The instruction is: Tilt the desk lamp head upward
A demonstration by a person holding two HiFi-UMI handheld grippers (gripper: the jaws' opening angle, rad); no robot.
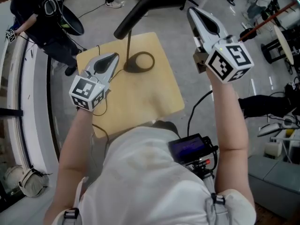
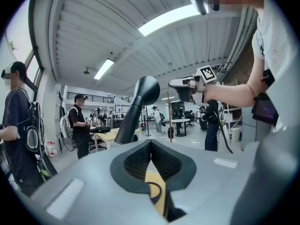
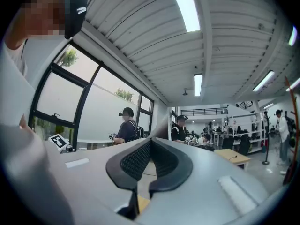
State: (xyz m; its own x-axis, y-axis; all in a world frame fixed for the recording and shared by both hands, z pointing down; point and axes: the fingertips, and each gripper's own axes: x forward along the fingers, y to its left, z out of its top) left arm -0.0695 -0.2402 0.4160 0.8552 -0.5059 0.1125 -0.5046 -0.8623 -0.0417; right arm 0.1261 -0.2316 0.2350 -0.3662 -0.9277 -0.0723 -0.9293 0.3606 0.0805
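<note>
Left gripper (image 1: 114, 57) at centre-left, right gripper (image 1: 190, 10) at upper right, both clenched empty, desk lamp head (image 1: 140, 9) slanting at top centre — if tilting further, lift gently under its low end.

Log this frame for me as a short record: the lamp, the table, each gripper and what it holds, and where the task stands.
lamp: black lamp head slanting above a thin stem; ring base on the table
surface: small wooden table
left: left gripper shut, empty, low beside the stem
right: right gripper shut, empty, raised beside the lamp head
task status: neither gripper grips the lamp
</note>
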